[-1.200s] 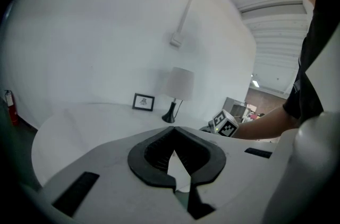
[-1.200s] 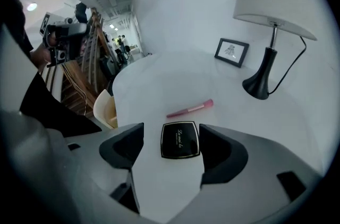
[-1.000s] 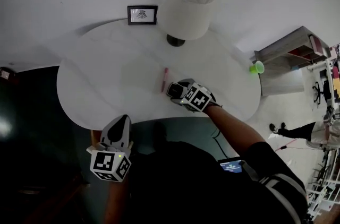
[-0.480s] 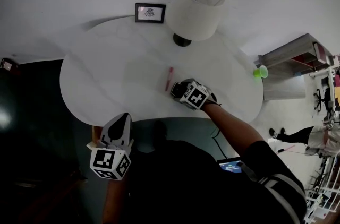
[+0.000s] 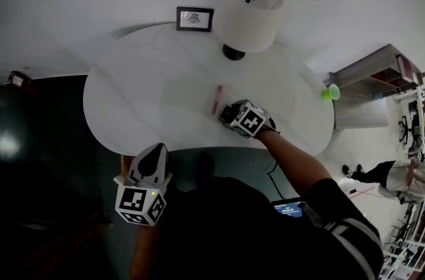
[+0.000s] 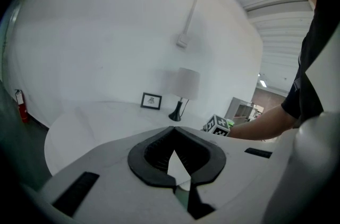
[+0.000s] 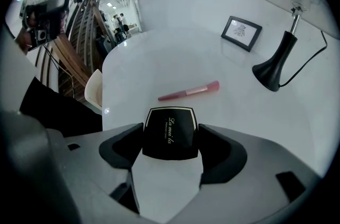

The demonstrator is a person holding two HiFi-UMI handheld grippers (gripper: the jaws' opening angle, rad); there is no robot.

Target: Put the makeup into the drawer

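The right gripper's [image 7: 171,132] dark pads [image 7: 123,146] were closed against both sides of the black compact [image 7: 170,135], a flat, glossy, square-cornered case with a gold border and script, held just over the table [image 7: 159,58]. Against the preceding second, gripper and compact had barely shifted; only the viewpoint had drifted. Judgement: the grasp was made and transfer not begun. No drawer appeared in any view. The pink makeup brush [image 7: 190,91], slender with a soft tuft, lay just beyond the compact, untouched. The left gripper [image 6: 172,156] hung below the table edge, jaws together on nothing, unchanged. The tabletop was smooth, white, round-edged.
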